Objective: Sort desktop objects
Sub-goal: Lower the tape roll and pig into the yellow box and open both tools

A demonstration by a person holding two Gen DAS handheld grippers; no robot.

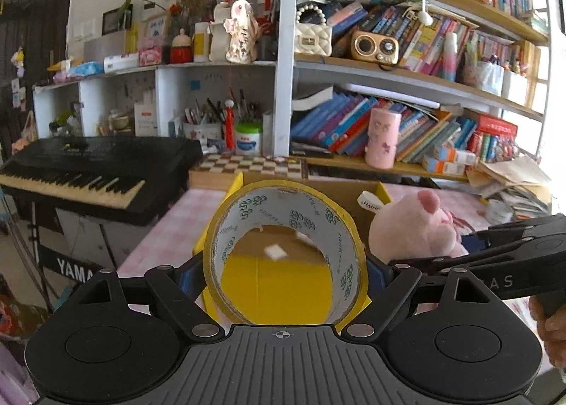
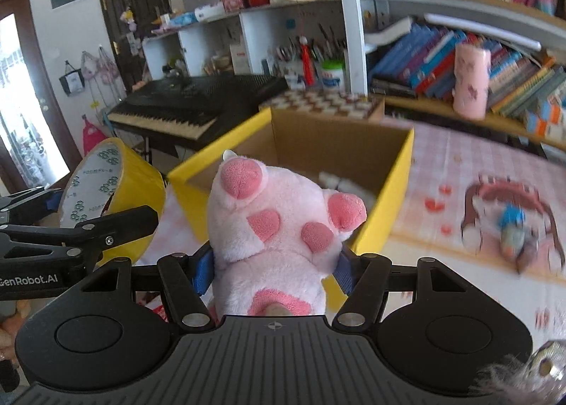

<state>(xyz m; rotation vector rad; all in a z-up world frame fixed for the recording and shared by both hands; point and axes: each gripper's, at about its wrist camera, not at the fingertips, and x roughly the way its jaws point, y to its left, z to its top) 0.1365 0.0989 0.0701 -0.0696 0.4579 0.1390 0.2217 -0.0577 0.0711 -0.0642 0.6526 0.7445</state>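
My left hand-held gripper (image 1: 284, 272) clamps a yellow roll of packing tape (image 1: 283, 256); my right hand-held gripper (image 2: 274, 265) squeezes a pink plush toy (image 2: 279, 228). Just ahead sits the open yellow cardboard box (image 2: 399, 185).

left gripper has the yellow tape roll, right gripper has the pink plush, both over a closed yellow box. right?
Not quite: the yellow box is open, not closed. The right wrist view shows its brown cardboard interior with something white lying inside. The rest holds: the left gripper is shut on the yellow tape roll, and the right gripper is shut on the pink plush.
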